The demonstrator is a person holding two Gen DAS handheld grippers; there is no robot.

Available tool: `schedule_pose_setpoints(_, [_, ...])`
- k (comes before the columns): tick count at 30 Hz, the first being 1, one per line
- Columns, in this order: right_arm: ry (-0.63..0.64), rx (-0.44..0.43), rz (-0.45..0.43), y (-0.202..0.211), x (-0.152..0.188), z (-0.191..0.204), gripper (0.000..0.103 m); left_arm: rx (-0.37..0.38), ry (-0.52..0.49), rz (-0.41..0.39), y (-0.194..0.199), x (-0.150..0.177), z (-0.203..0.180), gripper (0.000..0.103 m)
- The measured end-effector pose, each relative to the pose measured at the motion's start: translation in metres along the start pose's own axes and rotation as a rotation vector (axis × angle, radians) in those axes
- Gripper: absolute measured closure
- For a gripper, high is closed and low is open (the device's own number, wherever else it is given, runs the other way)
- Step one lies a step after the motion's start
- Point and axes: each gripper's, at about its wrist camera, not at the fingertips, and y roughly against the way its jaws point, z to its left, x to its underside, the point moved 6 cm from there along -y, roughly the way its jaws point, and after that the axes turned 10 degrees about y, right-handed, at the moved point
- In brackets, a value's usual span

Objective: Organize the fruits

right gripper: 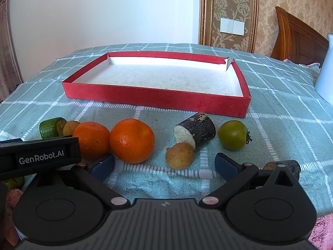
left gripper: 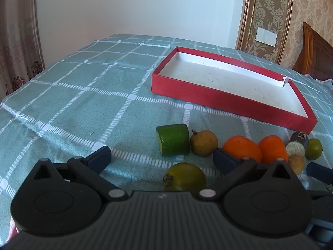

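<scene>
Right wrist view: right gripper spread, empty — longan at twelve o'clock. Left gripper likewise spread, empty. Risk: round fruit rolling when nudged, missing red tray.

Left gripper: matte black plastic body w/ ribbed centre panel, two round pivot housings, silver rivets at link joints, angular black link arms, dark blue pads on fingers. Right gripper: same build, blue-padded fingers, small copper-coloured screw at left link. Seen from right wrist cam, left unit's black side reads "GenRobot.AI" in white.
</scene>
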Motion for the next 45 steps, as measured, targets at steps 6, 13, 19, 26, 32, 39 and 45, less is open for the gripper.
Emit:
schedule_pose_setpoints(6, [0.004, -0.010, 0.003, 0.0001, 0.0003, -0.0006, 0.000, -0.001, -0.005, 0.001, 0.0010, -0.0028, -0.0005, 0.000])
schedule_pose_setpoints(13, [0.038, -0.049, 0.040, -0.0001, -0.0027, -0.0031, 0.000, -0.011, -0.012, 0.001, 0.0003, 0.0006, -0.0007, 0.000])
schedule_pose_setpoints(19, [0.050, -0.070, 0.039, -0.0012, -0.0024, -0.0027, 0.000, -0.019, -0.015, -0.002, 0.0002, 0.0013, -0.0015, 0.000])
schedule_pose_setpoints(26, [0.061, -0.084, 0.023, 0.0003, -0.0006, -0.0040, 0.000, -0.032, -0.012, -0.007, 0.0032, 0.0025, -0.0024, 0.000])
schedule_pose_setpoints(32, [0.061, -0.084, 0.021, 0.0019, -0.0009, -0.0044, 0.000, -0.039, -0.011, -0.007, 0.0040, 0.0022, -0.0017, 0.000])
schedule_pose_setpoints(39, [0.060, -0.085, 0.020, 0.0020, -0.0008, -0.0045, 0.000, -0.041, -0.011, -0.007, 0.0038, 0.0025, -0.0019, 0.000])
schedule_pose_setpoints(45, [0.060, -0.085, 0.020, 0.0020, -0.0005, -0.0045, 0.000, -0.044, -0.010, -0.007, 0.0033, 0.0030, -0.0018, 0.000])
